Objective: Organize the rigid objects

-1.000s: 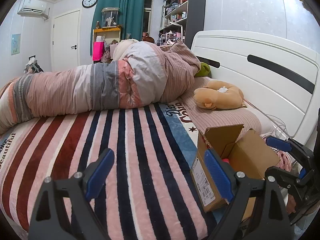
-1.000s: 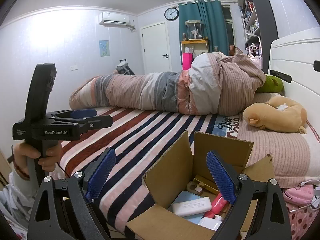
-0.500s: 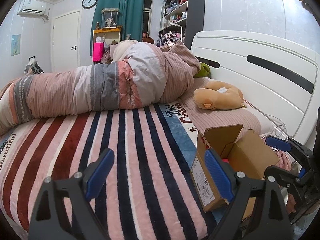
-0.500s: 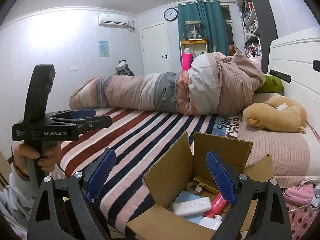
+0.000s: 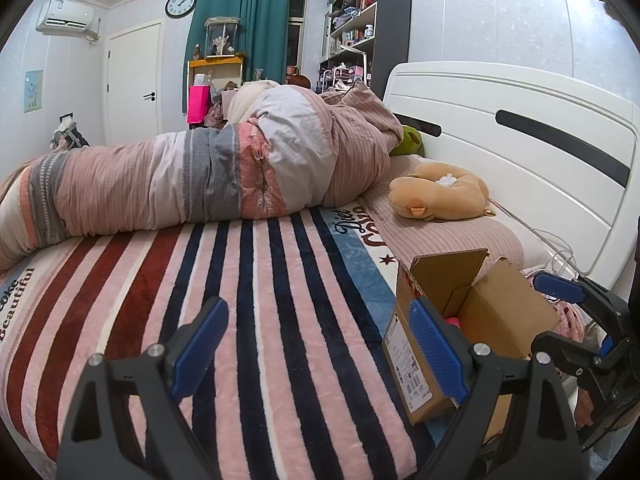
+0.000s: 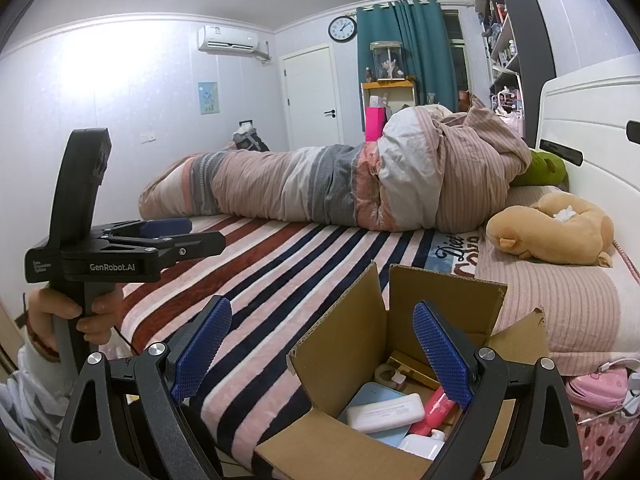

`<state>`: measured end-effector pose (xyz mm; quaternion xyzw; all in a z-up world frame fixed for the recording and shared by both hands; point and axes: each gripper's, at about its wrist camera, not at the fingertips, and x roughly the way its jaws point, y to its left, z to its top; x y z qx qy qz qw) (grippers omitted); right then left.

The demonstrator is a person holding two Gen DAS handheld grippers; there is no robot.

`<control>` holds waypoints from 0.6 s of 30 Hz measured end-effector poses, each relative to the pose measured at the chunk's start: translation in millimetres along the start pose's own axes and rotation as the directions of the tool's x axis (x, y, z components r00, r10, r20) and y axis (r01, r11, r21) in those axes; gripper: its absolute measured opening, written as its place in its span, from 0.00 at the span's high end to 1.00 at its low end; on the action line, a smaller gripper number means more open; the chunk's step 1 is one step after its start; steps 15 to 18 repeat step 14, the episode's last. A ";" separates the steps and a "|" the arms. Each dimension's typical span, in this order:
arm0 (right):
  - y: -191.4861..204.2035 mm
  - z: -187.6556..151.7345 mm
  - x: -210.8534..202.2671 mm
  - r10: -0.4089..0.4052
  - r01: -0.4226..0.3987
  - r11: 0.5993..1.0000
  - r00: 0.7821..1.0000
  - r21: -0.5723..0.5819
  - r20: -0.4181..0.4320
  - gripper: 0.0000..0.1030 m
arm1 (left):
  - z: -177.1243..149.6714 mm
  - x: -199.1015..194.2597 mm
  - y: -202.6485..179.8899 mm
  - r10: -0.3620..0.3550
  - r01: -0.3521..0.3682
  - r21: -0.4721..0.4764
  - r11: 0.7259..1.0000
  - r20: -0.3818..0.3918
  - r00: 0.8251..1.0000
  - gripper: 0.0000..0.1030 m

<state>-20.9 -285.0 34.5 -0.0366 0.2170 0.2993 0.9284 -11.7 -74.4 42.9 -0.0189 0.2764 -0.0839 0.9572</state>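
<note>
Cardboard box (image 6: 400,320) sits open at striped blanket (image 5: 260,300) edge, holding white case (image 6: 384,412), pink tube (image 6: 438,404), perhaps tape; right gripper (image 6: 320,354) above box, jaws spread, empty; left gripper (image 5: 320,344) beside box, spread, empty.

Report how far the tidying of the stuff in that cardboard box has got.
Done: nothing visibly sorted; the striped blanket holds no items laid out. In hand: nothing; the left gripper and right gripper are both open and empty, the right poised over the open cardboard box. Left: everything, including the white case, pink tube and white bottle inside the box.
</note>
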 end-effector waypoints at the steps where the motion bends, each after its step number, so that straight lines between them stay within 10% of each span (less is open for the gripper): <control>1: 1.0 -0.6 -1.1 -0.001 0.001 1.000 1.000 0.000 0.001 0.11 | 0.2 -0.1 0.6 0.001 -0.001 0.000 1.000 0.000 1.000 0.13; 18: 2.6 -0.4 -0.8 -0.003 0.003 1.000 1.000 0.002 0.001 0.11 | -0.2 -0.9 2.9 0.004 -0.004 0.000 1.000 0.000 1.000 0.13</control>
